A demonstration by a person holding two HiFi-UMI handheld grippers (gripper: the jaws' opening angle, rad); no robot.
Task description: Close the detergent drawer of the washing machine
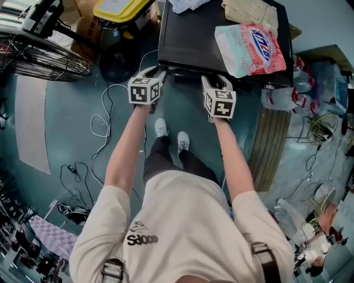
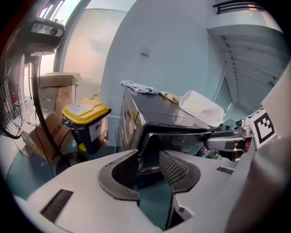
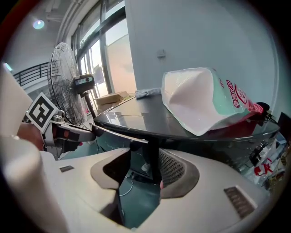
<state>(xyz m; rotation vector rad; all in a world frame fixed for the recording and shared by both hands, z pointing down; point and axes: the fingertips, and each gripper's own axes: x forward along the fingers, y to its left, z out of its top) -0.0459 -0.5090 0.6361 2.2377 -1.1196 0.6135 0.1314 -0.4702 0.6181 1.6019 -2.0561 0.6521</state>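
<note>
1. Washing machine (image 1: pixel 188 33): black, glossy flat top, standing on a teal floor (image 1: pixel 66 110) directly ahead of the person. Its front edge is toward the feet.

2. Arms: left forearm (image 1: pixel 124 149) and right forearm (image 1: pixel 235 160), both bare and stretched forward and downward, roughly parallel. Each ends at a gripper level with the machine's front edge.

3. Fan (image 1: pixel 44 58): wire-caged, on a stand, to the left of the machine and well apart from it.

4. Bin (image 1: pixel 119 8): dark body with a yellow lid, beside the machine's left side. The lid is down, so its contents cannot be seen.

5. Detergent bag (image 1: pixel 251 47): white, pink and green, lying on the right half of the machine top. It looks bulging; what is inside does not show.

6. Left gripper (image 1: pixel 157 72): tips at the left end of the machine's front edge. Its jaws are spread, with only the dark machine front seen through the gap and nothing pinched.

7. Right gripper (image 1: pixel 218 83): tips at the front edge, right of centre. Its jaws are spread, with a dark upright edge of the machine in the gap close to the right-hand pad, and no pad pressing on it.

8. Detergent drawer (image 1: pixel 191 72): a dark strip along the upper front edge, between the two grippers. It appears to stand slightly proud of the front; how far cannot be told.

9. Cloths: one pale (image 1: pixel 185 4) and one beige (image 1: pixel 249 11), at the far side of the top.

10. Cable (image 1: pixel 102 121): white, looped on the floor to the left.
</note>
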